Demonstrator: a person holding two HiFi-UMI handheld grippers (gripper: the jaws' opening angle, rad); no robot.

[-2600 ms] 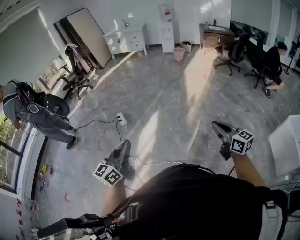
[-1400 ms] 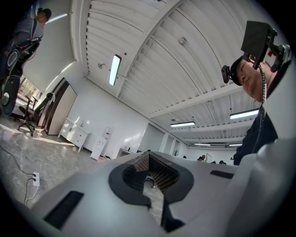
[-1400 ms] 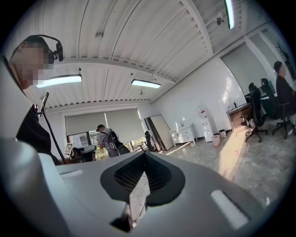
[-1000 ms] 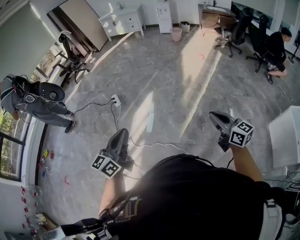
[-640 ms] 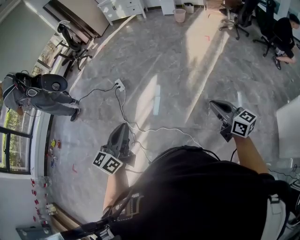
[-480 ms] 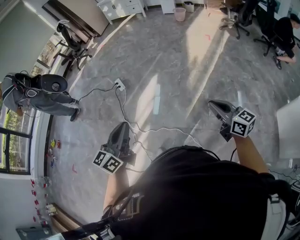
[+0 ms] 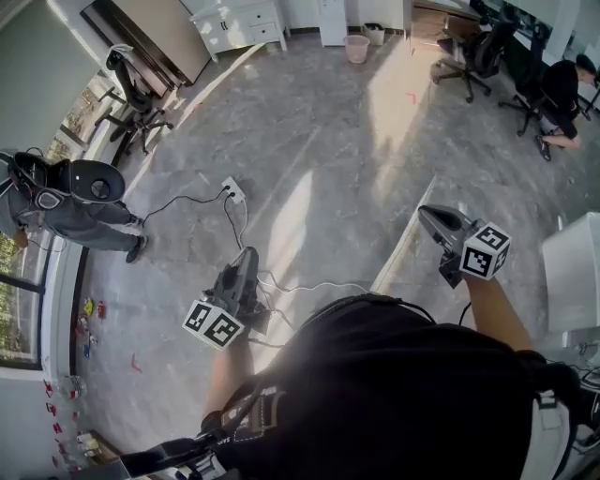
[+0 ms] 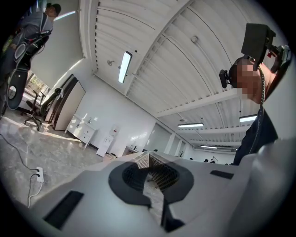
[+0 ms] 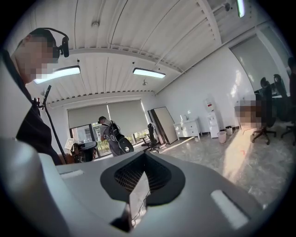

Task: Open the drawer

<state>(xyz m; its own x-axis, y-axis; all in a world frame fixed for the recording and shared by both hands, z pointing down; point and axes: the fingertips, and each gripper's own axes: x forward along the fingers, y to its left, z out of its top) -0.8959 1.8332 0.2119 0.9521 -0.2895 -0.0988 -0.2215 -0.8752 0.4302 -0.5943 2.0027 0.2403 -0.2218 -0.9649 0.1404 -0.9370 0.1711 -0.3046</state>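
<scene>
A white cabinet with drawers stands against the far wall, well away from both grippers; it also shows small in the left gripper view and in the right gripper view. My left gripper is held level over the grey floor, its jaws closed together with nothing between them. My right gripper is shut and empty too, pointing across the room. Neither gripper touches anything.
A power strip and its cables lie on the floor just ahead of the left gripper. A person with a backpack stands at the left by the windows. Office chairs, a pink bin and a white unit stand around.
The head view has shifted, so the far wall and the drawer cabinet show again at the top. Both grippers keep their pose ahead of the body, shut and empty.
</scene>
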